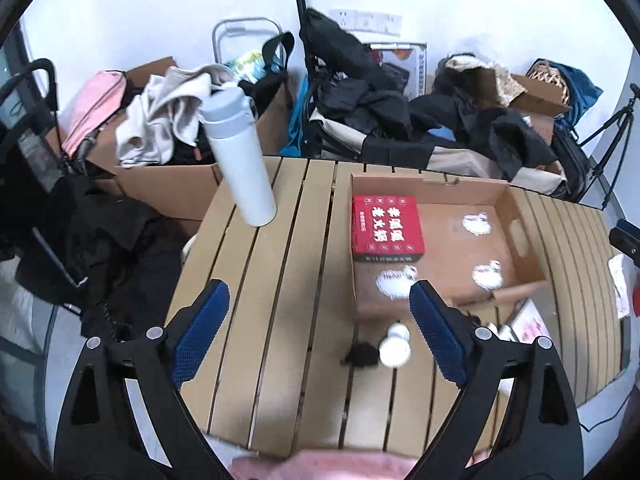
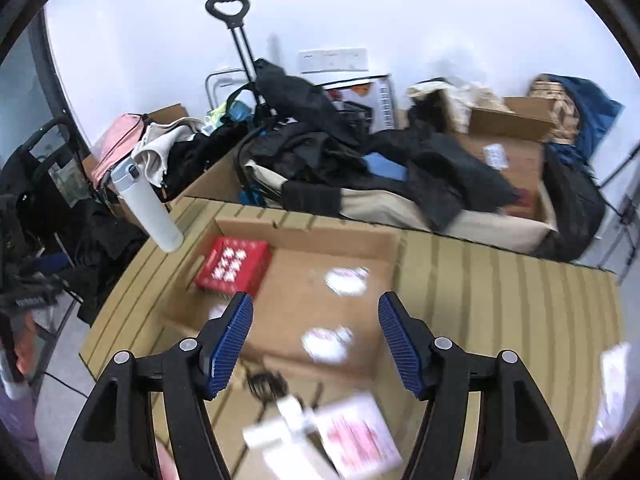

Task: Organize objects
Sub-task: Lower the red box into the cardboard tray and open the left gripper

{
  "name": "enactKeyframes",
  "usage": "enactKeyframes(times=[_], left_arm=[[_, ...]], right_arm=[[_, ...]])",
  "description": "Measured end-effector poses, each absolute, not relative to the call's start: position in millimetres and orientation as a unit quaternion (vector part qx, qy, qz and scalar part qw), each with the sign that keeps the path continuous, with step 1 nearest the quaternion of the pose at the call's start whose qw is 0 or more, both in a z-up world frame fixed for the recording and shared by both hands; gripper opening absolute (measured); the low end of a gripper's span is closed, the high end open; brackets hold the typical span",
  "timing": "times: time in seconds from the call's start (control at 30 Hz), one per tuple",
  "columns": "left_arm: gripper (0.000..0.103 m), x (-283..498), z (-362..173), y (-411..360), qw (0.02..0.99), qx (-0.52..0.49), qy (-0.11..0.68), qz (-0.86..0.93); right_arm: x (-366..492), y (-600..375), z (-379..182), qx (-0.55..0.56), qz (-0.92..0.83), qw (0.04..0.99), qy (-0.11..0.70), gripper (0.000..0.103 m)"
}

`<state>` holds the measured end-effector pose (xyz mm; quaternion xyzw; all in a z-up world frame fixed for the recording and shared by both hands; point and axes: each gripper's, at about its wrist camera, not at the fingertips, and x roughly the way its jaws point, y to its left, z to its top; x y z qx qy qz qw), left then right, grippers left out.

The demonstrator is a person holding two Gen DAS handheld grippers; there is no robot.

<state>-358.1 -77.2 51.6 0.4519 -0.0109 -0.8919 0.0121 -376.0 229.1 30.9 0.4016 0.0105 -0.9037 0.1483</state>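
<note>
My left gripper (image 1: 320, 286) hangs open over the slatted wooden table (image 1: 280, 240), nothing between its blue pads. Below it lie a small white bottle (image 1: 395, 346) and a black tangled item (image 1: 362, 354). An open cardboard box (image 1: 424, 184) holds a red box (image 1: 386, 226) in its far left corner. A tall white flask (image 1: 240, 152) stands at the table's far left. My right gripper (image 2: 316, 300) is open and empty above the cardboard box's (image 2: 304, 228) near side. The red box (image 2: 234, 266) and flask (image 2: 148, 204) are to its left. A blurred pink-and-white packet (image 2: 356, 436) lies beneath it.
Beyond the table's far edge are cardboard boxes (image 1: 172, 188) piled with clothes, a pink bag (image 1: 96, 108), black garments (image 1: 360, 92) and a trolley handle (image 2: 230, 8). A tripod (image 1: 616, 128) stands at the right. Pink cloth (image 1: 320, 466) shows at the near edge.
</note>
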Motion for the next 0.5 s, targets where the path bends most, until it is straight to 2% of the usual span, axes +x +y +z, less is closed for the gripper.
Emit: enactKeyframes(times=[0.2,0.27,0.3,0.37,0.43,0.5], left_arm=[[0.090,-275,81,-64,0.012,0.411,-0.029,-0.911],[0.097,-232,83,-59,-0.007,0.382,-0.018,-0.924],[0.103,-215,80,-58,-0.020,0.370,-0.012,-0.929],[0.103,-175,65,-54,-0.055,0.366,0.014,-0.929],[0.103,-145,49,-50,-0.070,0.379,0.043,-0.922],[0.103,-106,33,-38,-0.092,0.371,0.057,-0.922]], right_arm=[[-283,246,72,0.348,-0.922,0.169,0.011,0.069],[-249,250,74,0.324,-0.929,0.178,0.000,0.069],[-231,250,68,0.313,-0.932,0.184,-0.006,0.070],[-200,244,43,0.322,-0.924,0.205,0.002,0.079],[-172,233,9,0.383,-0.898,0.215,0.027,0.079],[-139,230,-12,0.391,-0.892,0.227,0.014,0.079]])
